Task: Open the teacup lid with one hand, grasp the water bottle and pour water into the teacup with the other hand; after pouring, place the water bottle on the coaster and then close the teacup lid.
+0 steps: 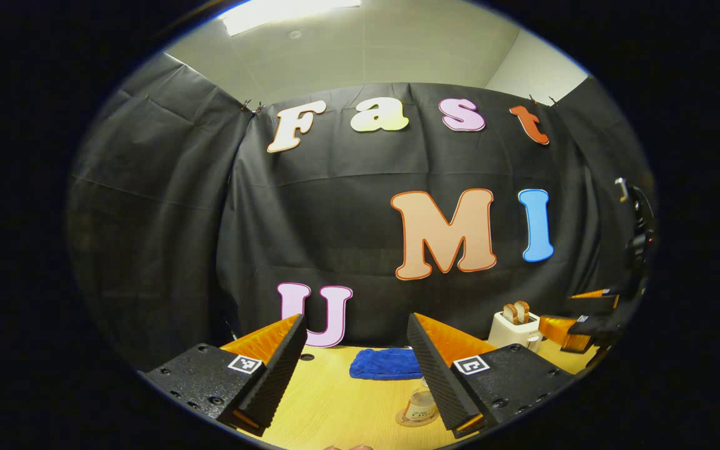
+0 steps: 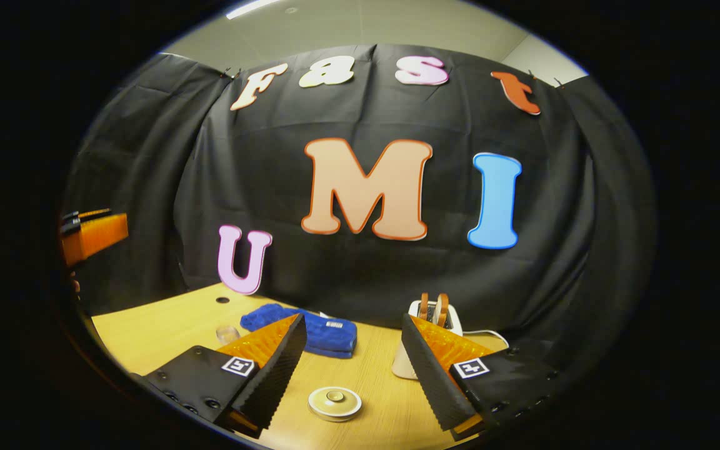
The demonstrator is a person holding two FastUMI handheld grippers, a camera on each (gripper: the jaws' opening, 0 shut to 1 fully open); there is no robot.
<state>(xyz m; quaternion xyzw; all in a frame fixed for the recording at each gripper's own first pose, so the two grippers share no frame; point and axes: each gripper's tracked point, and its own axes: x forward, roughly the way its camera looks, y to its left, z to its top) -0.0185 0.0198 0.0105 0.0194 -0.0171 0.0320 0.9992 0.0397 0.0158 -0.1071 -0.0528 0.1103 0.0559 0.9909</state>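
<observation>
My left gripper (image 1: 355, 317) hangs open above the wooden table (image 1: 335, 400) with nothing between its fingers. Below it a small clear water bottle (image 1: 421, 405) stands on a round coaster (image 1: 405, 420), half hidden behind one finger. In the right gripper view my right gripper (image 2: 354, 317) is also open and empty. On the table below it sits the teacup (image 2: 335, 403), its round lid with a knob resting on top. The clear bottle (image 2: 227, 334) shows farther left. Each view catches the other gripper at its edge: the right gripper (image 1: 575, 331) and the left gripper (image 2: 94, 234).
A folded blue towel (image 1: 386, 364) (image 2: 310, 331) lies near the back wall. A white toaster (image 1: 513, 326) (image 2: 429, 325) with two bread slices stands at the back right, its cord trailing on the table (image 2: 166, 325).
</observation>
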